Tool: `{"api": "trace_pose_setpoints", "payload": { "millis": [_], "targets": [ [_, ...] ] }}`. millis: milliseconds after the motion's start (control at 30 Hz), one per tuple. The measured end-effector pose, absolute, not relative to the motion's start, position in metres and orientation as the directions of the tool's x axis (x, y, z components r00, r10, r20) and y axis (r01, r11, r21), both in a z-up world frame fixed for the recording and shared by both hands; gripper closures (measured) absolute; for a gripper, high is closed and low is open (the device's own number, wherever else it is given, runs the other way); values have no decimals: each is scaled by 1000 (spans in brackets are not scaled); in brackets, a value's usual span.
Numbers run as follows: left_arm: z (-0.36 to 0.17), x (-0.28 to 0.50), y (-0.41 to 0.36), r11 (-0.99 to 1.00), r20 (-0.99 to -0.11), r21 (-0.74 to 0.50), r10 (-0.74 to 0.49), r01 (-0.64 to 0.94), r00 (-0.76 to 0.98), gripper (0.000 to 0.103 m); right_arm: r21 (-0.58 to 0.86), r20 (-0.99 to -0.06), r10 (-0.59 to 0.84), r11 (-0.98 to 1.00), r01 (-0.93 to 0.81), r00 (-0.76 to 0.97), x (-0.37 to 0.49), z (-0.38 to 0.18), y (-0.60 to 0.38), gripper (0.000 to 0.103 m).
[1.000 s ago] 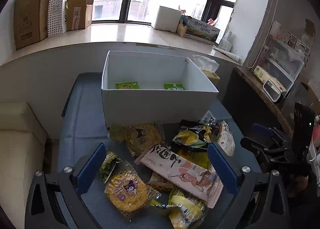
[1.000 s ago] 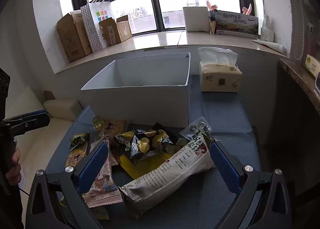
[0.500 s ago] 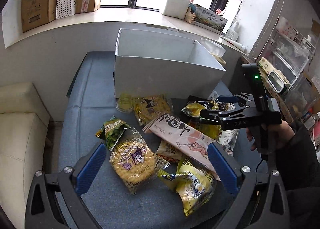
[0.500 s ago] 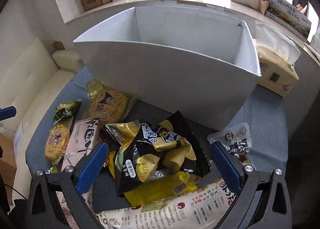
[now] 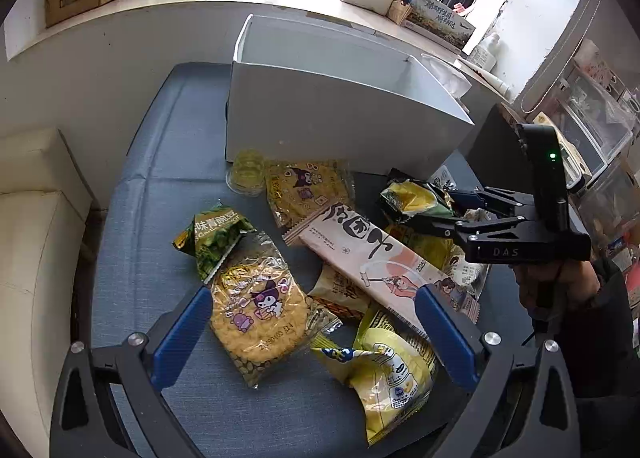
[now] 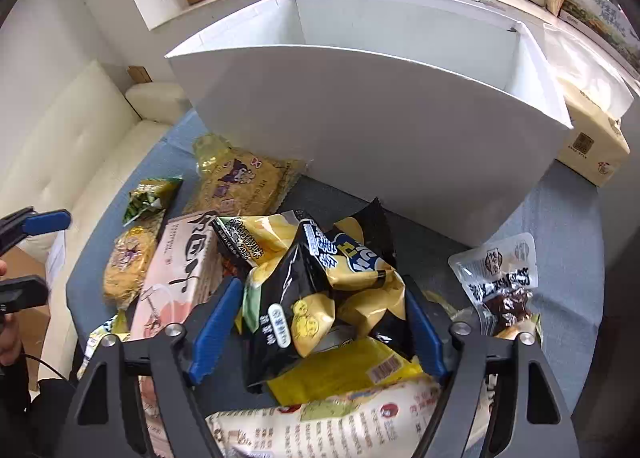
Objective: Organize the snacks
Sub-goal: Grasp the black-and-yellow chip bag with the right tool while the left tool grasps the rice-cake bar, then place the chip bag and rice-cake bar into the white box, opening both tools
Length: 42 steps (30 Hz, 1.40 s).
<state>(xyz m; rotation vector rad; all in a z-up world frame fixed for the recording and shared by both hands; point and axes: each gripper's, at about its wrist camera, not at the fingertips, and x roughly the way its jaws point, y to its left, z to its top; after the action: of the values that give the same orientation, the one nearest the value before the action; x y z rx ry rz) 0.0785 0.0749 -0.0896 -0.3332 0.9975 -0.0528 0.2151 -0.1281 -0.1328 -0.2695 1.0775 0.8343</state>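
A tall white cardboard box (image 6: 360,130) stands on blue-grey woven cloth (image 5: 160,266). The crumpled foil chip bag (image 6: 320,290) is black with yellow potato shapes. A long paper packet (image 5: 376,258) is pale pink with black brush lettering. The clear round noodle pack (image 5: 256,310) is yellow with a purple cartoon figure. A small foil pea bag (image 5: 216,234) is green.

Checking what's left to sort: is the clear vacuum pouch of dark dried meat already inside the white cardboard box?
No, the clear vacuum pouch of dark dried meat lies on the blue cloth in front of the white cardboard box.
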Motion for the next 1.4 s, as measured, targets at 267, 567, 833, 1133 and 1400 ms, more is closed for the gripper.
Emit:
{"api": "trace_pose_setpoints", "payload": {
  "millis": [267, 567, 833, 1133, 1400],
  "targets": [
    [-92, 107, 33, 963, -848, -265, -209, -49, 487, 0, 207, -791, 527, 709, -674, 312, 197, -97, -166, 32],
    [-115, 158, -3, 950, -928, -221, -135, -220, 347, 0, 227, -659, 536, 811, -540, 528, 158, -35, -238, 32],
    [-133, 171, -18, 953, -957, -62, 28, -297, 289, 20, 240, -641, 544, 812, -532, 541, 139, -31, -255, 32],
    [-101, 155, -8, 965, -918, -133, -34, -224, 395, 92, 284, -637, 569, 801, -527, 520, 142, -43, -254, 32],
    [-119, 148, 21, 943, -936, -189, -88, -274, 342, 19, 288, -639, 581, 789, -543, 504, 140, -48, -249, 32]
  ]
}}
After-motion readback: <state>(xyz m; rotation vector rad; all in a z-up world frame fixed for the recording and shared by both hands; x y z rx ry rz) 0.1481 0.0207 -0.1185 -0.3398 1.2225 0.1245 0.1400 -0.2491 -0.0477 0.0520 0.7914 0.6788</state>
